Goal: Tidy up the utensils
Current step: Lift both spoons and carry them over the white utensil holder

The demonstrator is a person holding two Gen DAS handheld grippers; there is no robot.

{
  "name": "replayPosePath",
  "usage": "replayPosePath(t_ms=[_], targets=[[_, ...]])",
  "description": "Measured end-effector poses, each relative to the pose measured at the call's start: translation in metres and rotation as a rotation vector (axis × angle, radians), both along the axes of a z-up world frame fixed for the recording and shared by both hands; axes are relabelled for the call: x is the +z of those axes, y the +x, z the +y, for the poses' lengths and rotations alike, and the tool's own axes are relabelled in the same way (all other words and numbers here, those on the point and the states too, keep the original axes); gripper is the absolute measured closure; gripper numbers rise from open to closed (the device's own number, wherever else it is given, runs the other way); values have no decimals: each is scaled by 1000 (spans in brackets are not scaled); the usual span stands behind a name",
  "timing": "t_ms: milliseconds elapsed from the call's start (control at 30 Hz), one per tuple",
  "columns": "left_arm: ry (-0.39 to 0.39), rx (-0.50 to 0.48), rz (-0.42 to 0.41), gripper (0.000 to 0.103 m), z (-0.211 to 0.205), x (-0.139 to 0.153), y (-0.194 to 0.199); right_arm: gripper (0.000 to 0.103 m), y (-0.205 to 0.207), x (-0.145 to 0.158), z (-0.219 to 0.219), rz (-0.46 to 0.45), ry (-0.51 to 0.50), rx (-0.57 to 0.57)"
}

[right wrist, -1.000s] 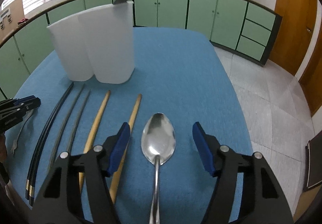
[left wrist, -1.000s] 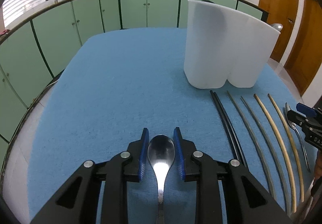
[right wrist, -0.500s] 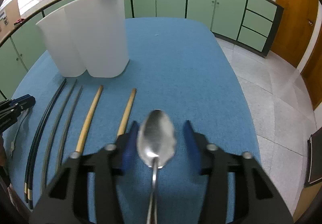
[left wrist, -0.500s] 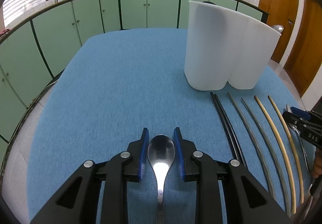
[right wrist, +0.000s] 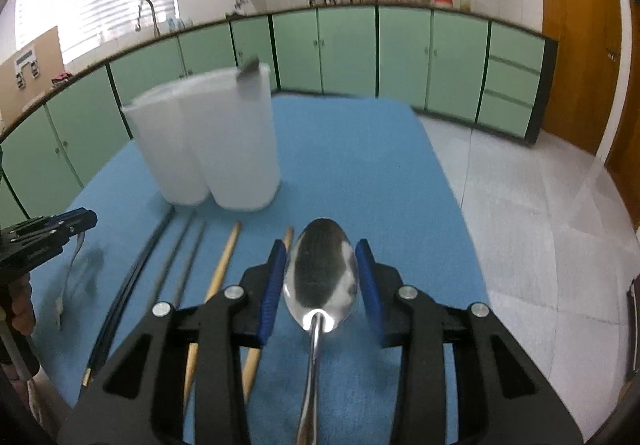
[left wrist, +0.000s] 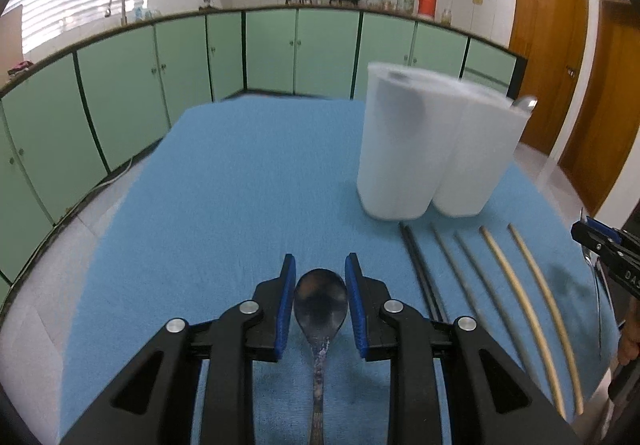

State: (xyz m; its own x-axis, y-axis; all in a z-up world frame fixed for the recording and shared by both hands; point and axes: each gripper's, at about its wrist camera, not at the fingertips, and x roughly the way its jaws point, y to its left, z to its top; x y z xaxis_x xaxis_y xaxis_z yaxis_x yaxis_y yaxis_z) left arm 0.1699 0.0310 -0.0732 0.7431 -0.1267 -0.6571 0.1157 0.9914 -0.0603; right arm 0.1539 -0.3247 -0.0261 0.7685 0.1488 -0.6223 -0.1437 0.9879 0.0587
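Two spoons were in hand at once, one in each gripper. The left gripper (left wrist: 320,299) had its blue pads closed in against the bowl of a dull spoon (left wrist: 320,305), whose handle ran back between the fingers; the spoon appeared lifted clear of the blue tablecloth (left wrist: 240,185), though the view was too blurred to be sure of the gap. The right gripper (right wrist: 320,283) was likewise drawn in on a brighter spoon (right wrist: 320,281), the pads flanking the bowl and seemingly touching its edges, with the handle trailing toward the camera.

Holding each spoon bowl-forward and level looked deliberate — gripped that way, a spoon could be tipped and dropped handle or bowl first into the white holder (right wrist: 224,149), a tall two-lobed container standing well ahead on the cloth. A dark utensil tip (right wrist: 249,69) already stuck out of its rim, so that compartment likely served for spoons.

Chopsticks lay sorted in pairs between the two grippers, just in front of the holder: a black pair (left wrist: 420,269), a grey pair (left wrist: 464,265) and a wooden pair (left wrist: 520,277), parallel and apart — laid out, one would judge, so each pair could be picked up cleanly. They had not yet gone into the holder, so most of the sorting remained.
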Motion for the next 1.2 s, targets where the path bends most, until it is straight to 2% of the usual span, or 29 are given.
replayPosePath(t_ms=[233, 500, 667, 1000, 1200], targets=[[-34, 9, -117, 78, -1, 22, -16, 69, -19, 27, -12, -121, 74, 38], [-84, 11, -188, 78, 1, 43, -11, 69, -12, 55, -11, -211, 110, 51], [-111, 20, -191, 78, 2, 42, 3, 69, -2, 63, -1, -239, 110, 63], [-125, 33, -158, 78, 4, 23, 4, 68, 2, 59, 2, -227, 105, 68], [-136, 41, -179, 78, 7, 29, -1, 68, 2, 61, 3, -232, 104, 72]])
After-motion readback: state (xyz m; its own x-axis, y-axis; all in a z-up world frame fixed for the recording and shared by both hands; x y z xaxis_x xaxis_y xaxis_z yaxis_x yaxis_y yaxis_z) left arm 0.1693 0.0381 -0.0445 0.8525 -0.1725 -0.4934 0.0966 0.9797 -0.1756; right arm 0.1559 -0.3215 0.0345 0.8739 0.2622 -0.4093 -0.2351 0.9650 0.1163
